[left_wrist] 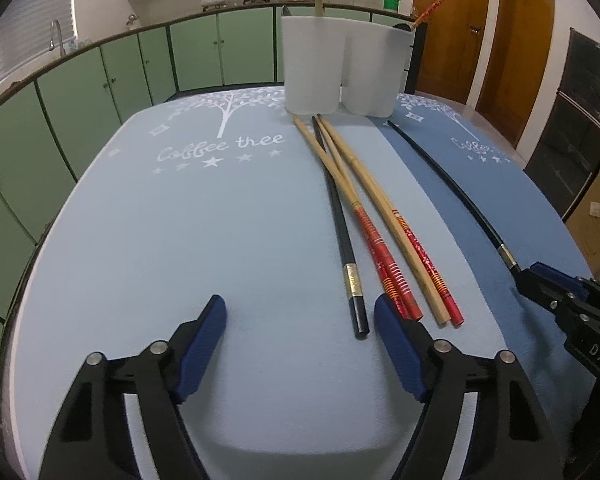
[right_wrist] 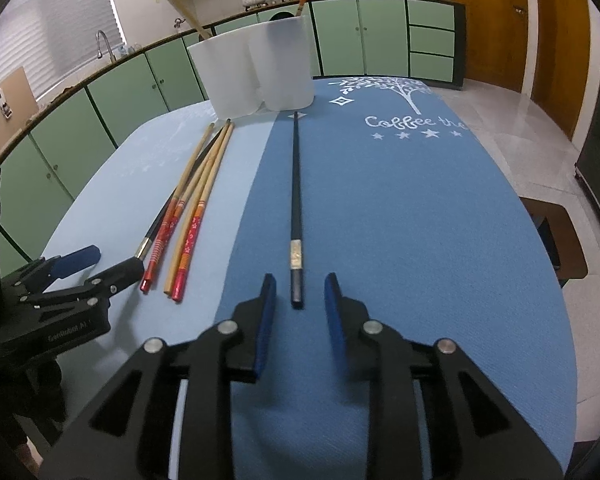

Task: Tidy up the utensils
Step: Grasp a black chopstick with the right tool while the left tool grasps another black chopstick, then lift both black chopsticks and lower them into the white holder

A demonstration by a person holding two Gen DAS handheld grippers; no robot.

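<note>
Right fingers [right_wrist: 300, 312] stand slightly apart around the butt of a lone black chopstick [right_wrist: 296, 208] lying on the worktop [right_wrist: 400, 220], tip toward the white holder [right_wrist: 256, 68], seemingly not yet pinched. Left fingers [left_wrist: 300, 344] gape empty beside the bundle [left_wrist: 380, 232] nearer the holder's front. Next: close, lift, drop it in.

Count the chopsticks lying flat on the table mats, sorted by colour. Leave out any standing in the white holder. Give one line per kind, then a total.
Black chopsticks: 2
Red-handled chopsticks: 2
Plain bamboo chopstick: 1
Total: 5
</note>
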